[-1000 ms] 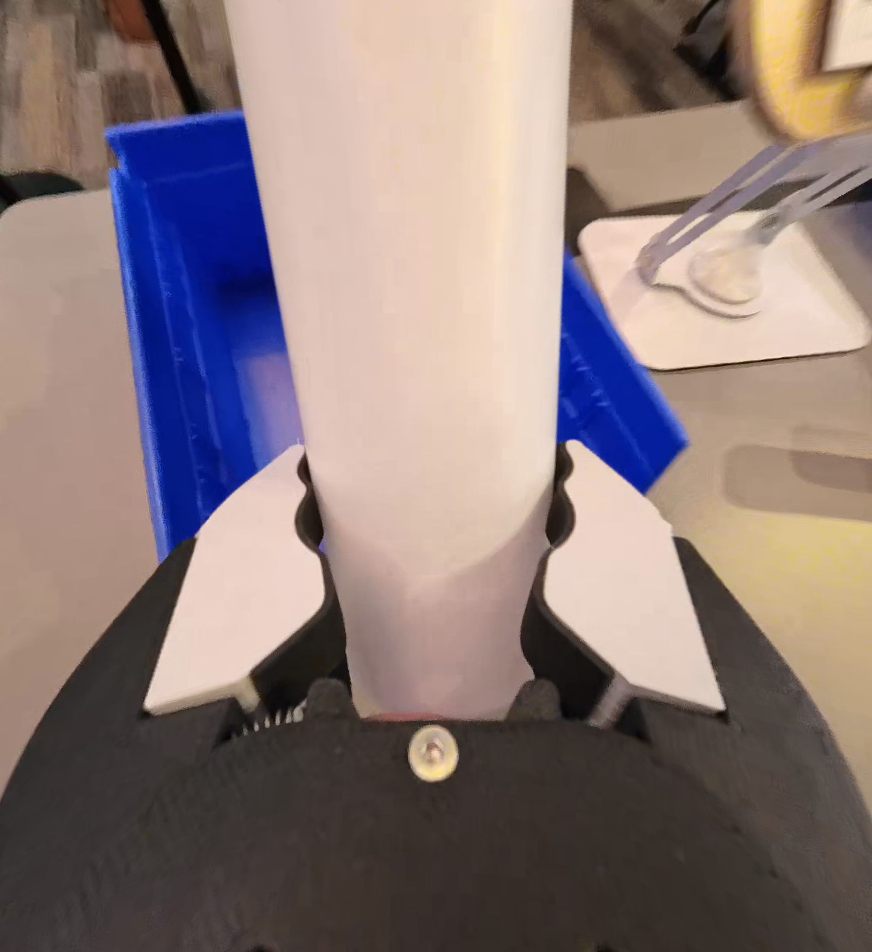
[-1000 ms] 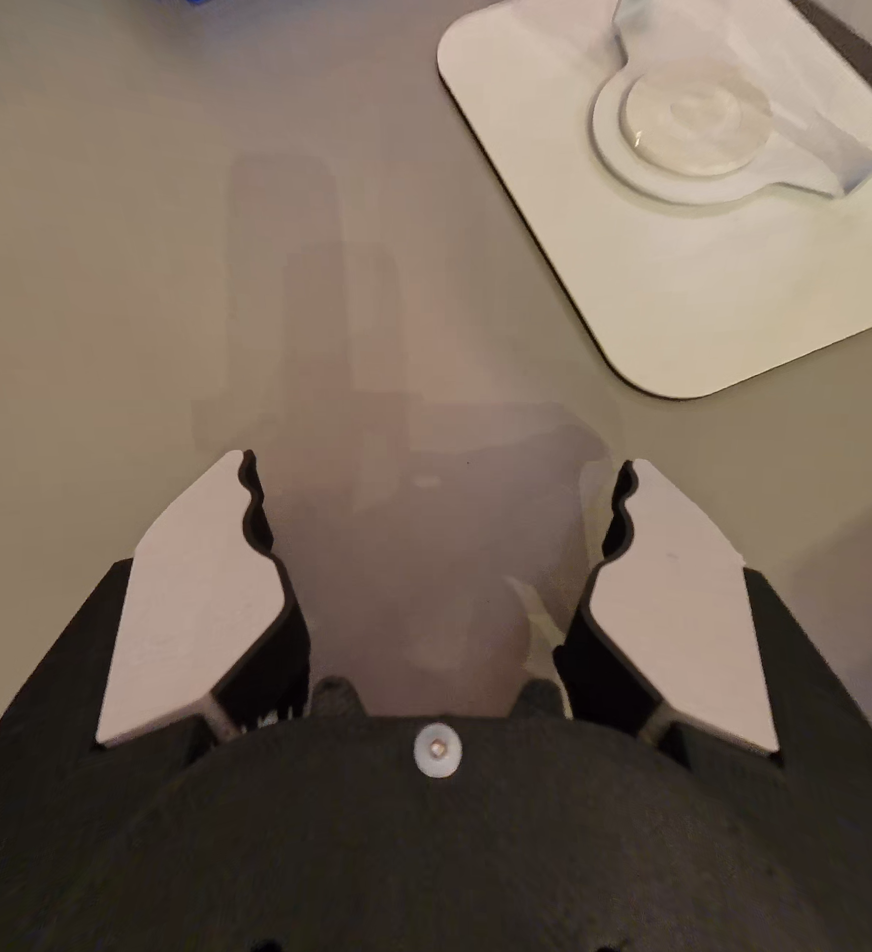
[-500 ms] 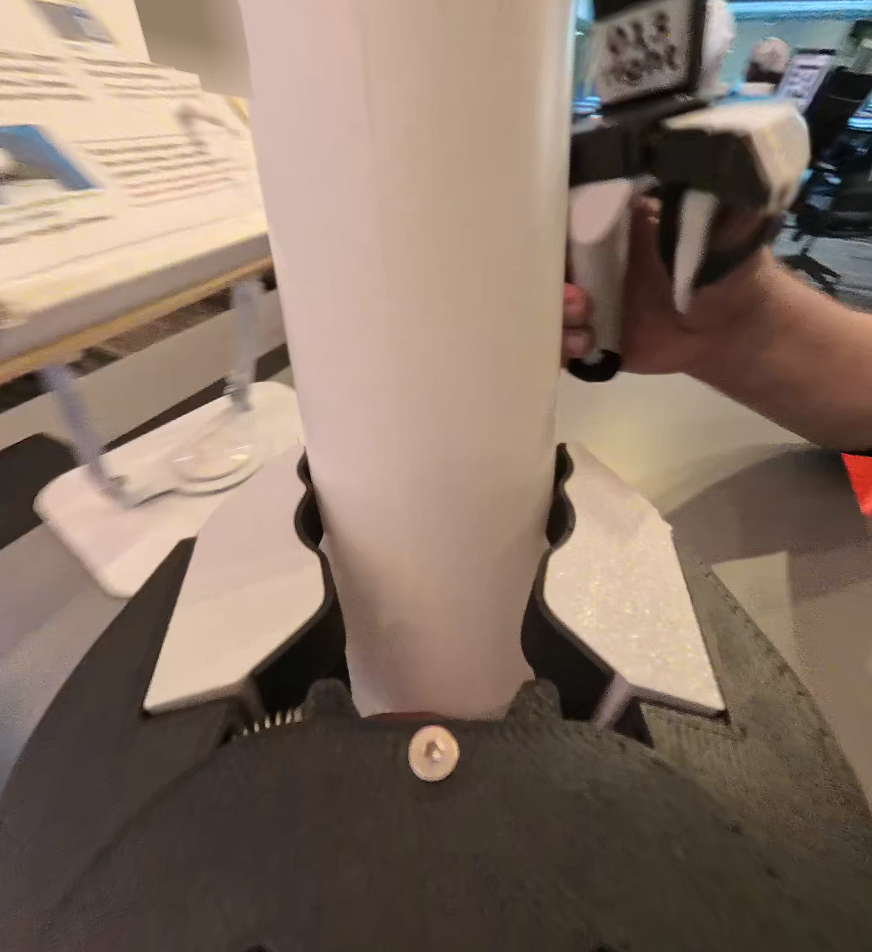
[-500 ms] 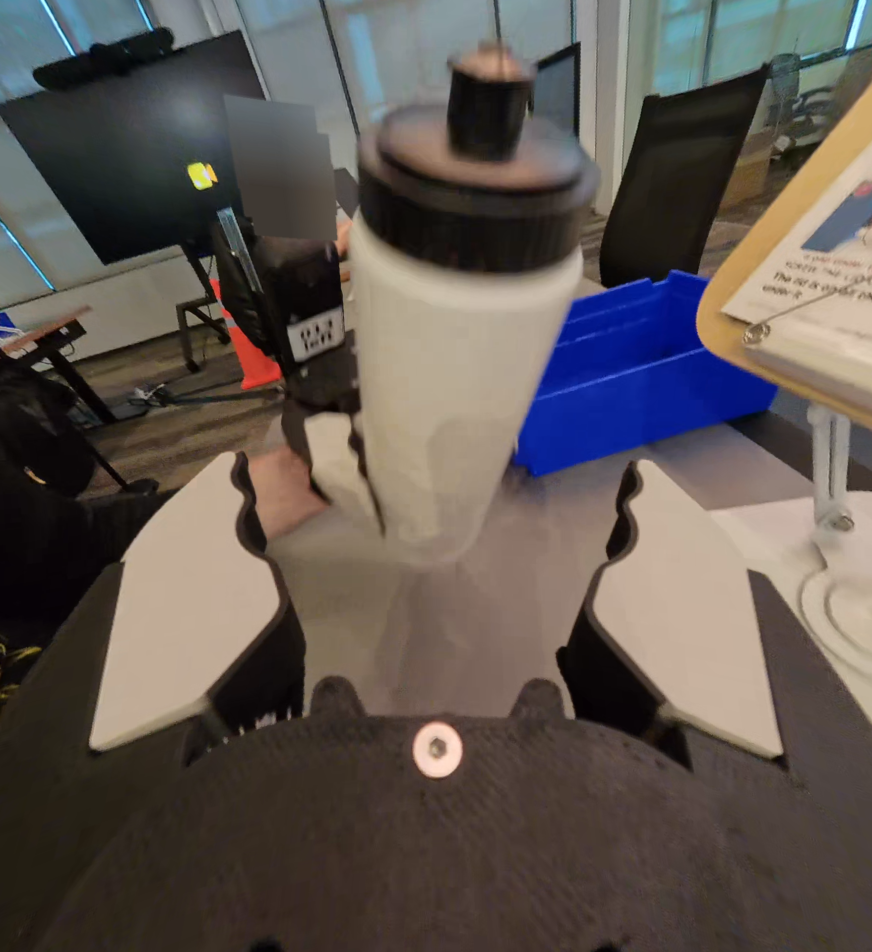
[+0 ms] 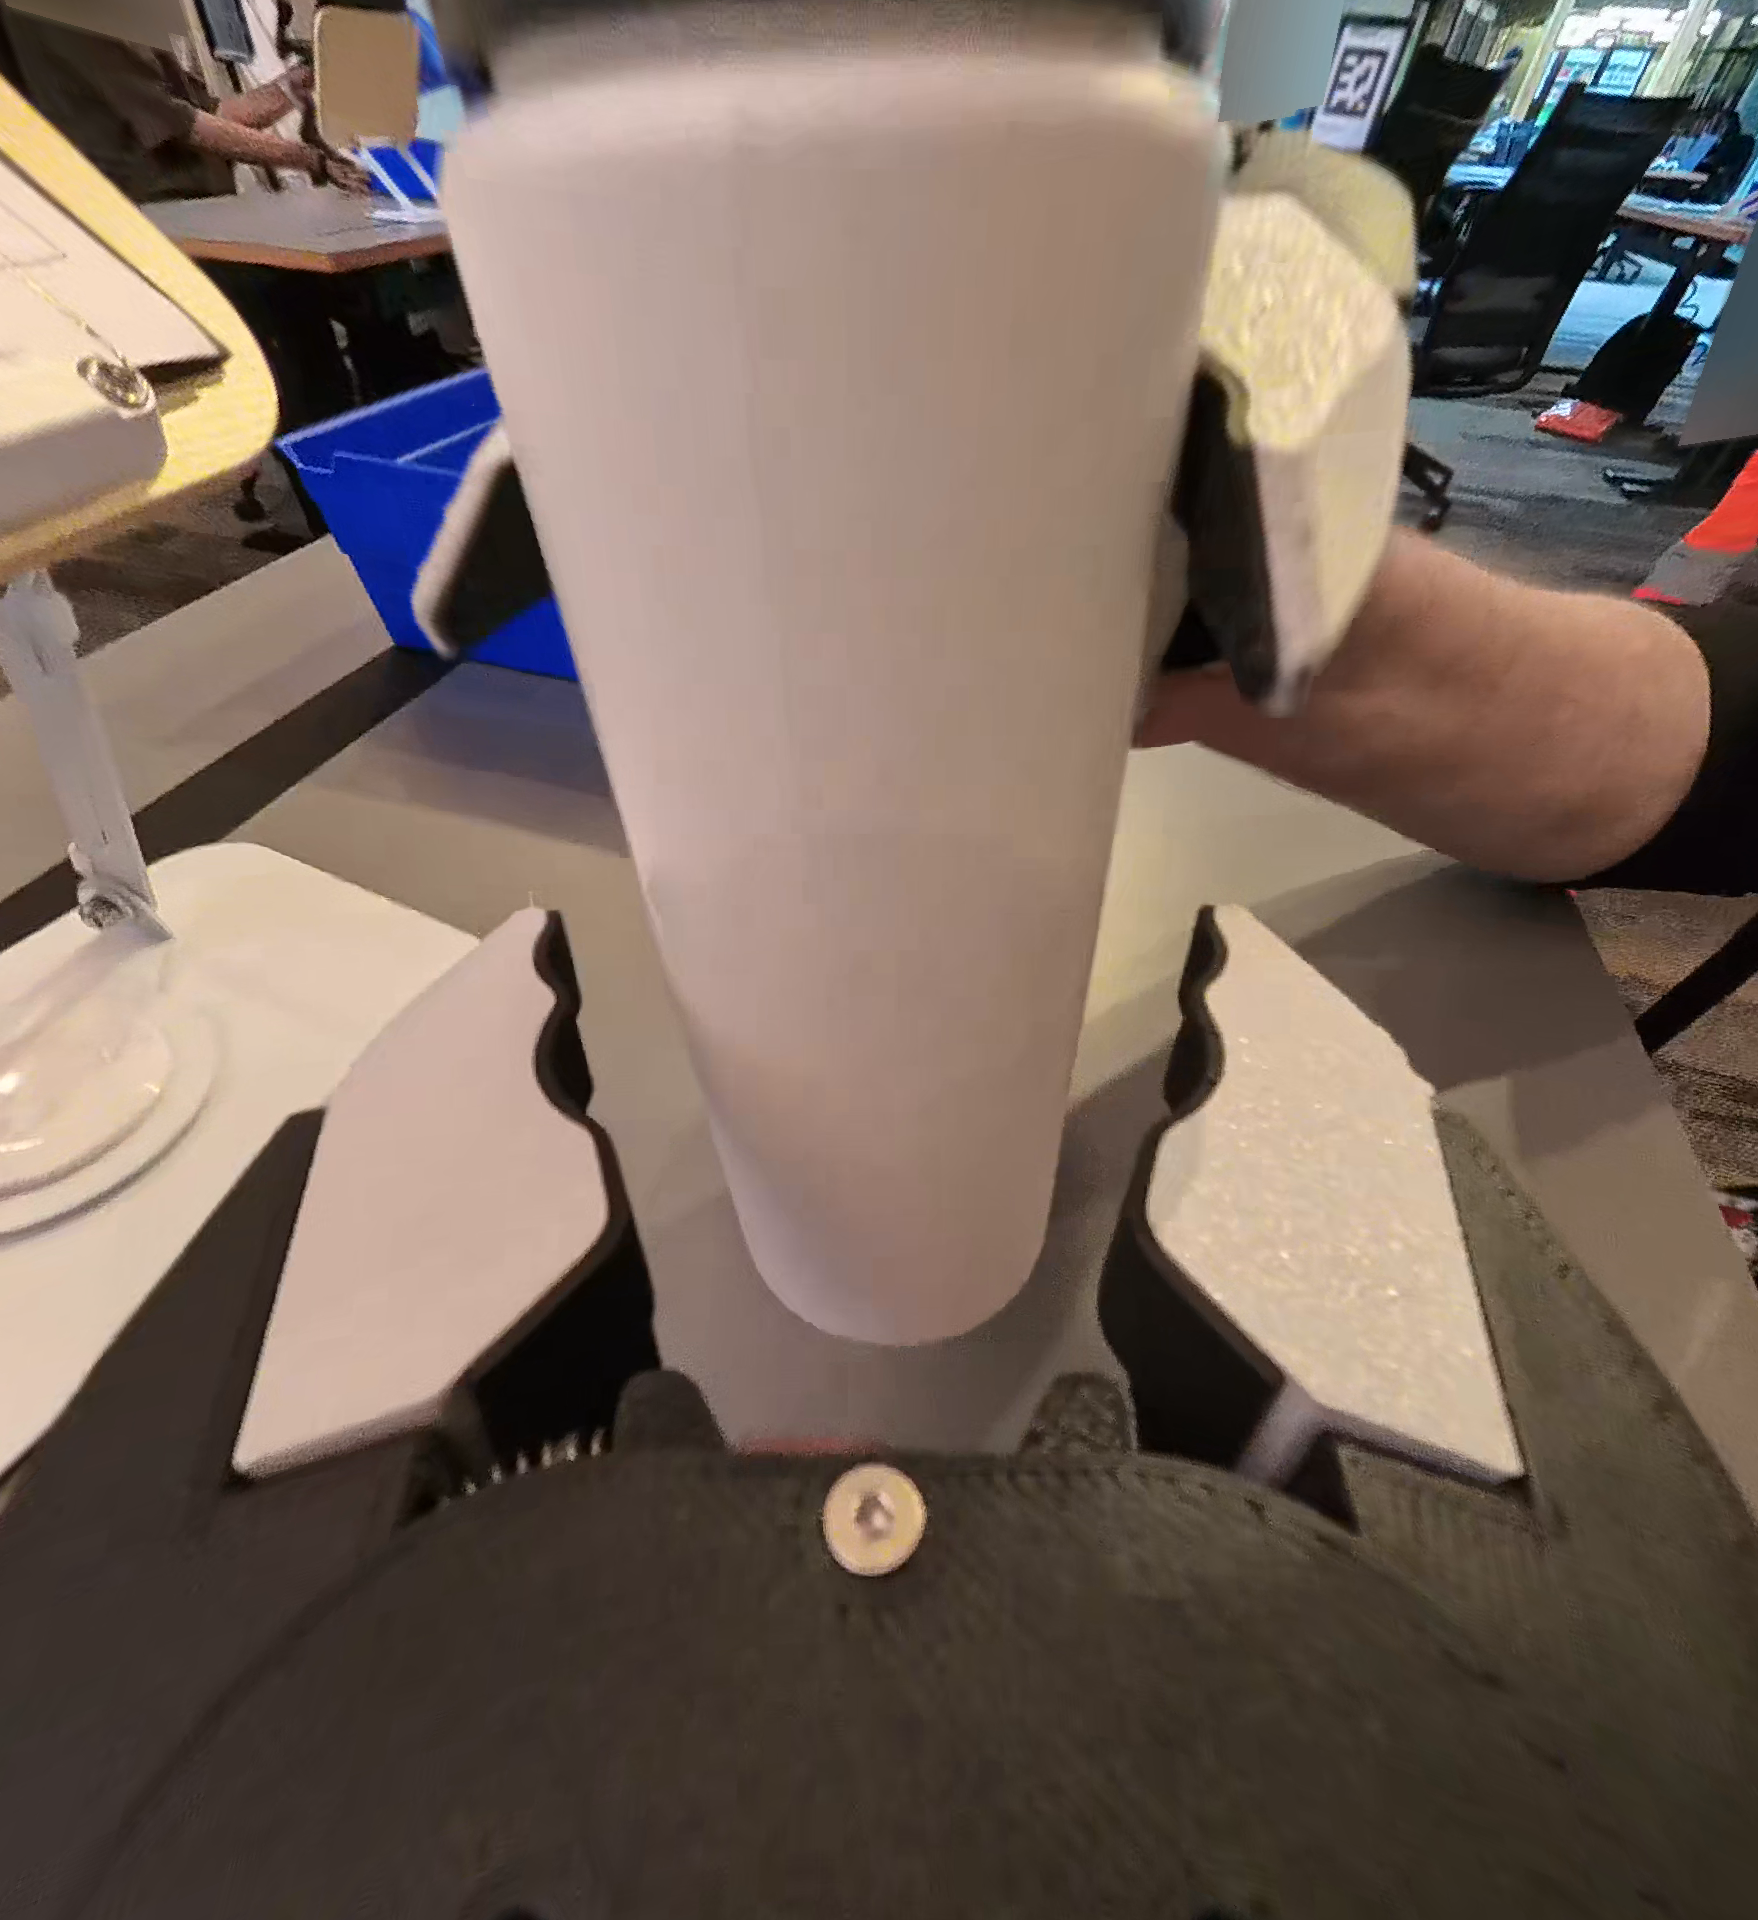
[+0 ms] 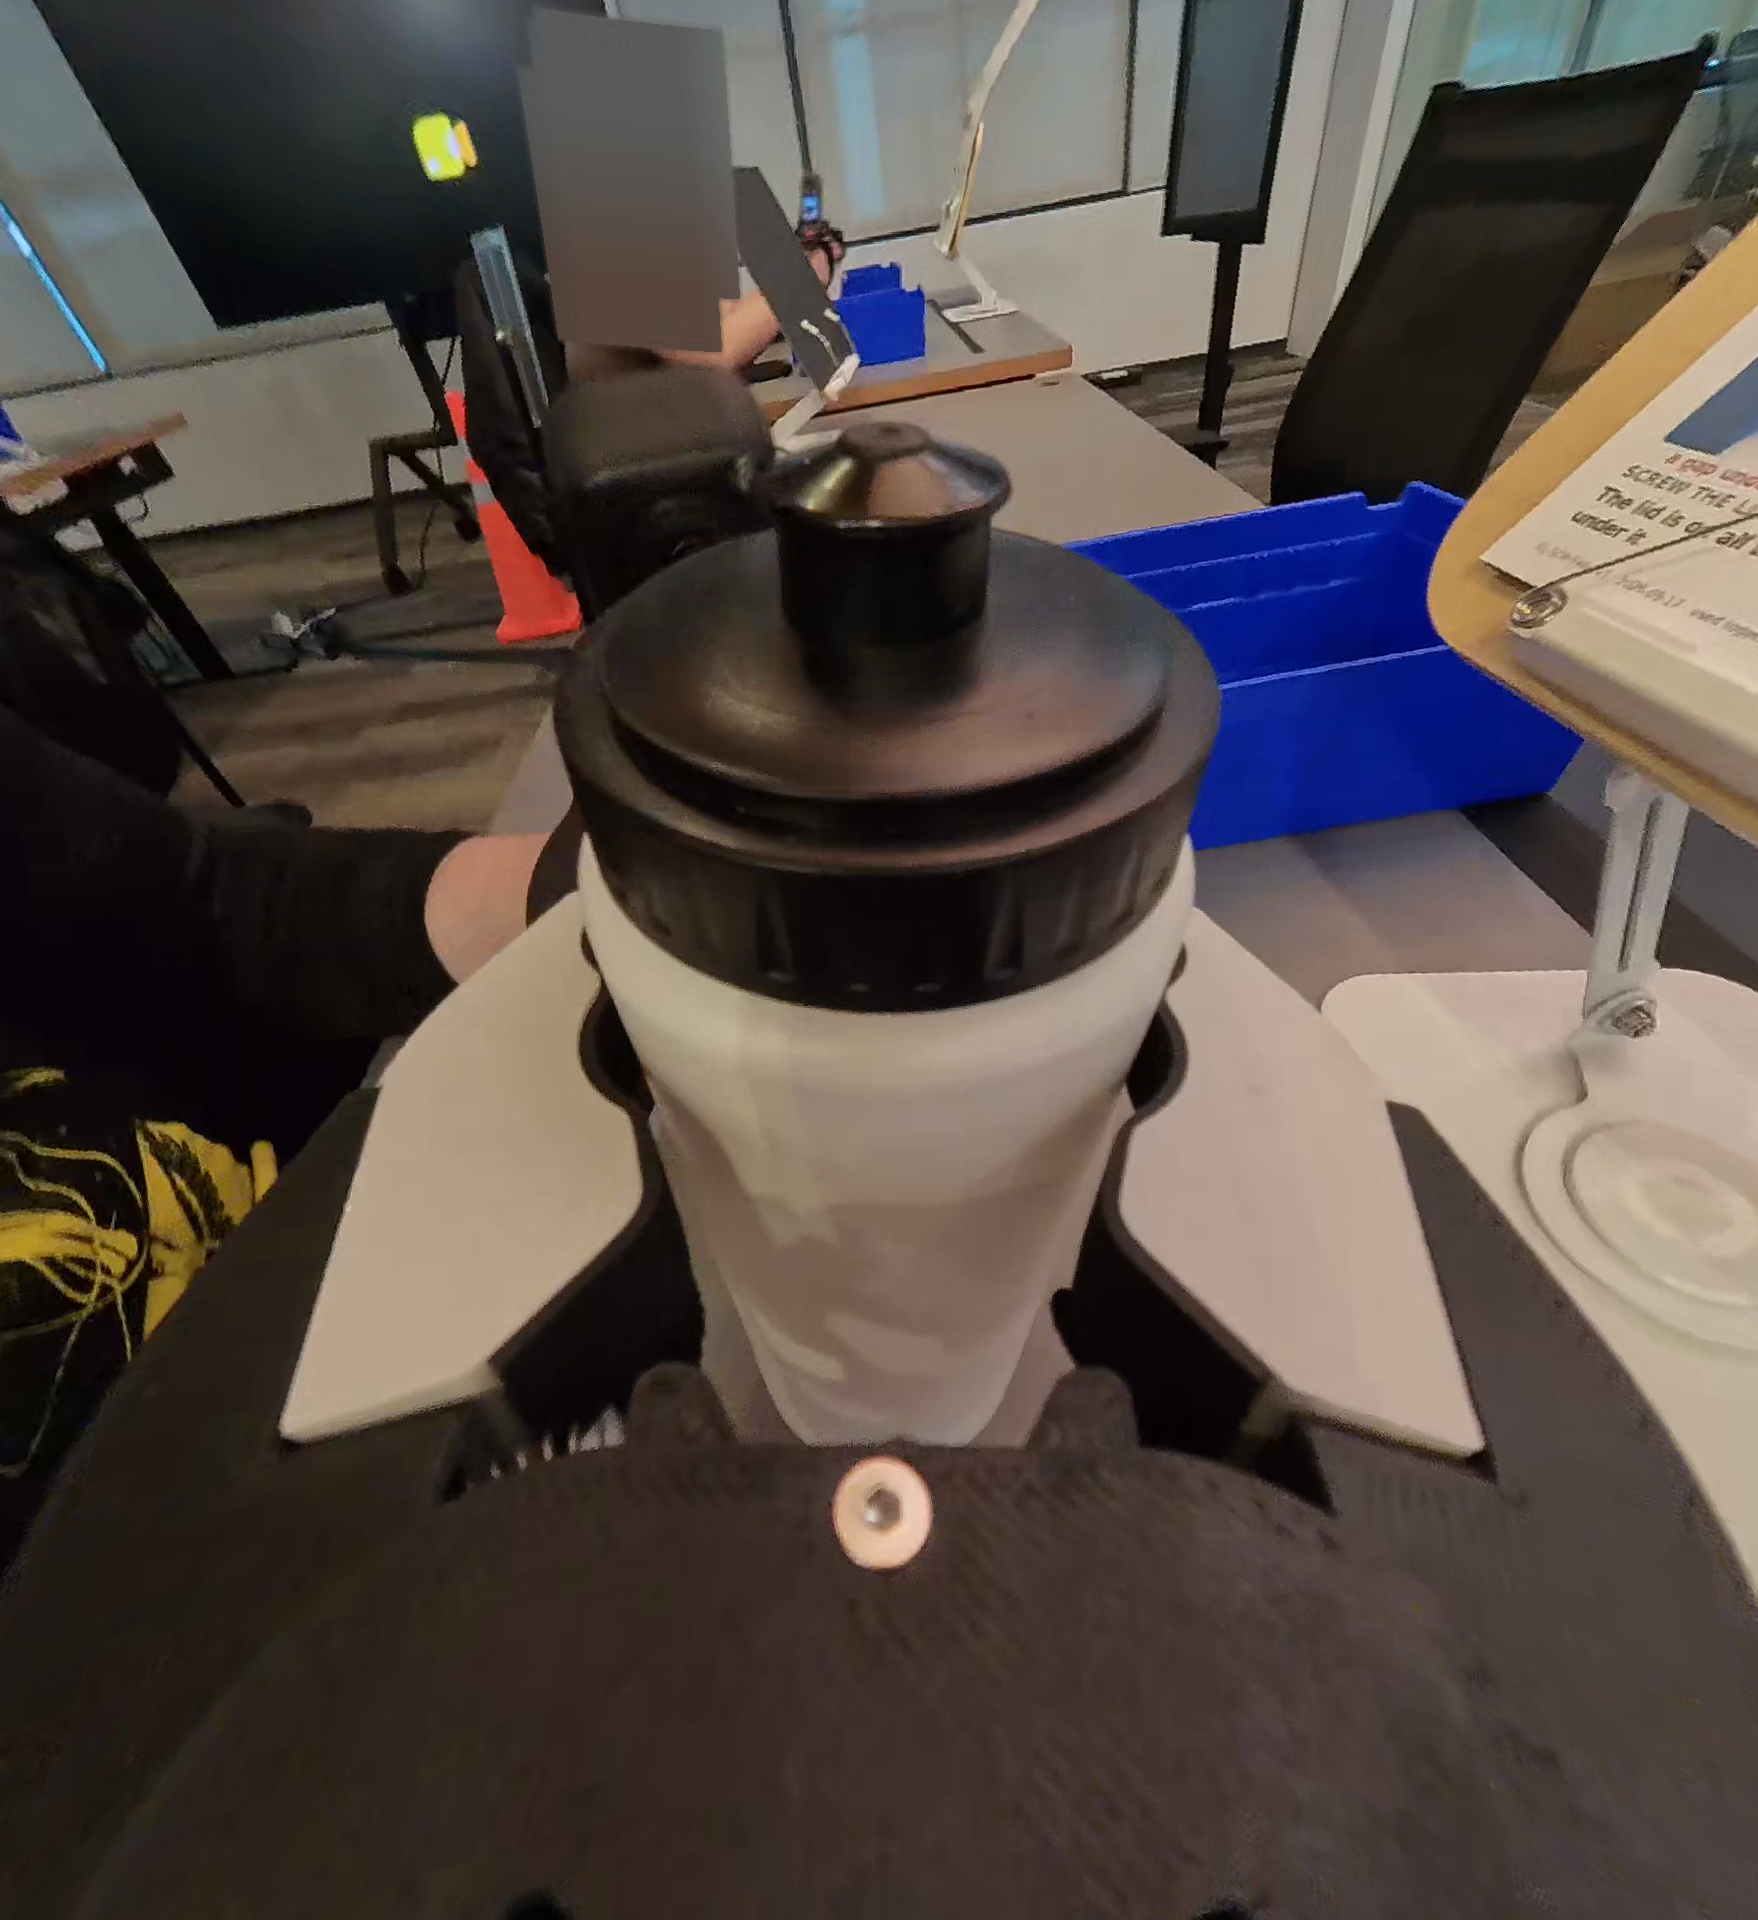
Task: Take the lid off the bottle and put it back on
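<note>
Left gripper (image 5: pixel 875 1049): jaws stand wide. The white bottle (image 5: pixel 833 644) rises between them, with a clear gap on either side between its wall and the serrated inner edges of the fingers (image 5: pixel 459 1205). The bottle's rounded base sits low between the jaws, just ahead of the gripper's black body. No contact between this gripper and the bottle is visible.

Right gripper (image 6: pixel 880 1049): jaws are closed in on the bottle (image 6: pixel 885 1174), each notched inner edge pressed against the white wall just below the lid. The same grip shows in the left wrist view, where the right gripper (image 5: pixel 1259 457) clamps the bottle's upper part from both sides, well ahead of the left jaws. The person's hand (image 5: pixel 1426 707) carries that gripper from the right of the left jaws.

Lid (image 6: pixel 885 748): black, ribbed round its edge, with a black spout on top. It is seated on the bottle's neck, directly above and ahead of the right jaws. Whether it is fully tightened cannot be told.

Surroundings: a grey table (image 5: pixel 1374 914) lies beneath both grippers. A blue bin (image 6: pixel 1353 686) stands beyond the right jaws, to their right. A white stand base (image 6: pixel 1540 1195) lies just right of the right jaws, bearing a tilted board (image 6: pixel 1623 561) with a printed sheet.
</note>
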Available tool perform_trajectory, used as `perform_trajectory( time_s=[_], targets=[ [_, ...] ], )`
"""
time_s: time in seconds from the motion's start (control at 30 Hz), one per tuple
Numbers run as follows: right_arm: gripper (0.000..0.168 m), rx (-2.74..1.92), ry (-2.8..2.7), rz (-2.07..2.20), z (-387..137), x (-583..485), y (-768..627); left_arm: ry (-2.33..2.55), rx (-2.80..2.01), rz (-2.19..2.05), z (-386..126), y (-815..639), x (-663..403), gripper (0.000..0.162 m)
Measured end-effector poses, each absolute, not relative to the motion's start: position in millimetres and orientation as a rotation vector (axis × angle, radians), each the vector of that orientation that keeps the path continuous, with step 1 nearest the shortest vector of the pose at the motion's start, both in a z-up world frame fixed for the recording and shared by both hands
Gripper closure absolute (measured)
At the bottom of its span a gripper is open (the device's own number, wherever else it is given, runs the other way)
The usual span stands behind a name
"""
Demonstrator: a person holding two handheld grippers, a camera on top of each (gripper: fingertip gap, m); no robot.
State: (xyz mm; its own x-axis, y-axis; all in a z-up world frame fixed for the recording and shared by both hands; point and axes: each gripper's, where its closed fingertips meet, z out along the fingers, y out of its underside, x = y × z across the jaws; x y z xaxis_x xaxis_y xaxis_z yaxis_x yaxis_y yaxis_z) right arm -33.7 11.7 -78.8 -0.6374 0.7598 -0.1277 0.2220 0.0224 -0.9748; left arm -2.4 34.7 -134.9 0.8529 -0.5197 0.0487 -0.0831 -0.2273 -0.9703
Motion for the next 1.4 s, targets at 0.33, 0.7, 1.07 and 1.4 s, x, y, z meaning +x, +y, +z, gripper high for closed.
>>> perform_trajectory(
  time_s=[0.33,0.7,1.07,1.4],
  targets=[
    [0.073,-0.945,-1.925,1.647,-109,-25,15,0.529,-1.786,-0.449,-160,55,14,0.073],
    [0.063,-1.095,-1.924,1.484,-91,-14,42,0.525,-1.781,-0.367,-174,58,3,0.075],
    [0.092,-1.407,-2.355,0.830,-76,-6,34,0.518,-1.767,-0.330,-174,61,4,0.075],
    [0.095,-1.550,-2.587,0.475,-85,-7,37,0.515,-1.774,-0.330,-175,61,4,0.076]
  ],
)
